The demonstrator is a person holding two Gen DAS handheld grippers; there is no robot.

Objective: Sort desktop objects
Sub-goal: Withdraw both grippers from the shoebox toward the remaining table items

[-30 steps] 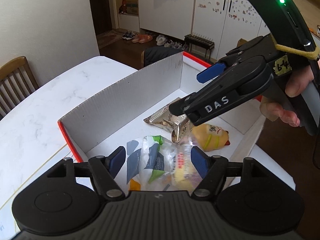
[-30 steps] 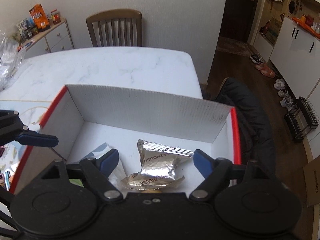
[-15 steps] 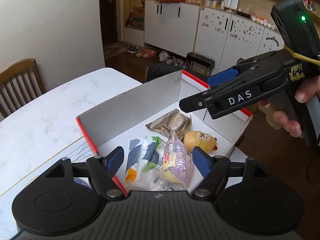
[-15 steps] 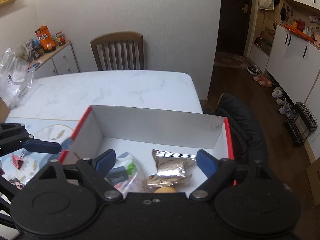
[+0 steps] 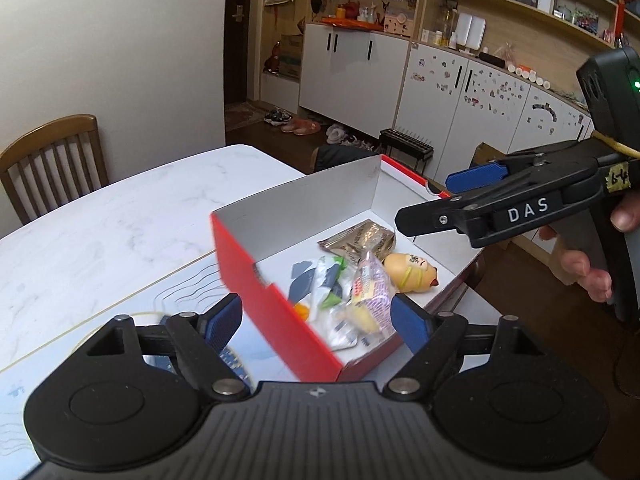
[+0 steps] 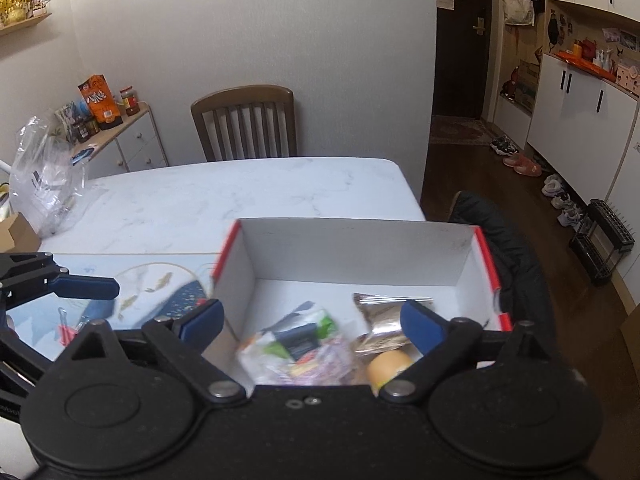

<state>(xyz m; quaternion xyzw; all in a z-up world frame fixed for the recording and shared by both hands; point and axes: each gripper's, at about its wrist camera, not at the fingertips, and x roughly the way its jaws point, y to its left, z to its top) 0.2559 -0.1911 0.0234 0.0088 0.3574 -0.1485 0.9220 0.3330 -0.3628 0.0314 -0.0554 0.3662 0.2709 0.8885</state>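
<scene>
I am holding the left tongs [image 5: 316, 320] released and empty above the near red wall of the box [image 5: 276, 300]. I am holding the right tongs [image 6: 312, 320] released too, empty, over the box's near edge. Inside the box, near to far, a clear snack bag [image 5: 368, 292], a green-and-white packet [image 5: 326, 280], a yellow toy head [image 5: 410, 272] and a silver foil packet [image 5: 360, 238] are lying together. The box is sitting at the bench [image 5: 120, 232] corner; a wooden chair [image 6: 244, 124] is standing beyond the far edge.
</scene>
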